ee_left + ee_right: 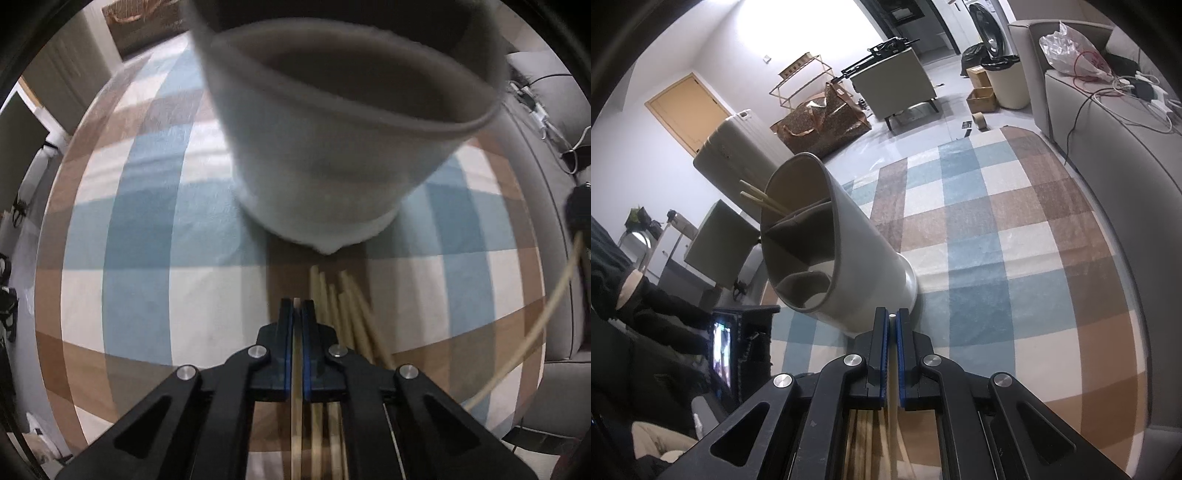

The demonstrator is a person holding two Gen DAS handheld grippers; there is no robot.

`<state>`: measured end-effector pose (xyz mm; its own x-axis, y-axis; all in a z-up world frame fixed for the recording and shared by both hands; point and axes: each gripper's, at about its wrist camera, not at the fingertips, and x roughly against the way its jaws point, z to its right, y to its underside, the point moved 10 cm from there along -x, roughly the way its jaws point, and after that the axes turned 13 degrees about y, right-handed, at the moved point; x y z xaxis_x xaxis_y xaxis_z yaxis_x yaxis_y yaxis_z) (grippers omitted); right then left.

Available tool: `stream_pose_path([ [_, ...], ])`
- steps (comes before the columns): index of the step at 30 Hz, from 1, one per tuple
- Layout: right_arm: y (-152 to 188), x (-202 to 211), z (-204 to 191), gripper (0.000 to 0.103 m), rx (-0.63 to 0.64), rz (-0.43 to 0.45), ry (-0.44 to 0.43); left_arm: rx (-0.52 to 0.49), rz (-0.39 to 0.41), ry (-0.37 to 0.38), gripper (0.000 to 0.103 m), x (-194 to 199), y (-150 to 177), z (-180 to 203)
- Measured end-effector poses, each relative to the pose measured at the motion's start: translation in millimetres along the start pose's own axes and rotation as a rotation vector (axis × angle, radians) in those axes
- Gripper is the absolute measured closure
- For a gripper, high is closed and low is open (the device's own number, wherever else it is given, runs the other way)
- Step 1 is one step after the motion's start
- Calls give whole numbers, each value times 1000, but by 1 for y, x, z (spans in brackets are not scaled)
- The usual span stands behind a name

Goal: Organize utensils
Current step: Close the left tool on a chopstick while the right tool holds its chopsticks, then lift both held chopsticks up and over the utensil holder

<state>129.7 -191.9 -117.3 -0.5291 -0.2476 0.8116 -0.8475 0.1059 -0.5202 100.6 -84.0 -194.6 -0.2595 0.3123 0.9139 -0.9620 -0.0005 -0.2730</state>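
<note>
Both claws are clamped on single chopsticks, the left gripper (296, 306) over loose chopsticks (343, 314) below the utensil holder (332, 155), the right gripper (892, 317) just before that holder (849, 258) on the checked rug (1015, 258).

Left wrist view: aimed steeply down along closed fingers (296, 314), very near the utensil holder (332, 155). Right wrist view: angled lower across the room, farther back. Shared: holder (827, 240) and checked rug (147, 221).
</note>
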Motion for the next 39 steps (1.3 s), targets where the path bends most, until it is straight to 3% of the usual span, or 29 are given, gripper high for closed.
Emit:
stream_pose_path([
  [8,-2,9,-8,100,37,34,1,35,177,153,103,55,-20,11],
  [17,2,38,-26,100,115,137,26,-48,380,212,103,117,-33,15],
  [26,-4,75,-42,100,190,303,64,-121,439,265,103,137,-36,31],
  [39,-23,81,-51,100,191,349,68,-246,412,236,103,144,-45,46],
])
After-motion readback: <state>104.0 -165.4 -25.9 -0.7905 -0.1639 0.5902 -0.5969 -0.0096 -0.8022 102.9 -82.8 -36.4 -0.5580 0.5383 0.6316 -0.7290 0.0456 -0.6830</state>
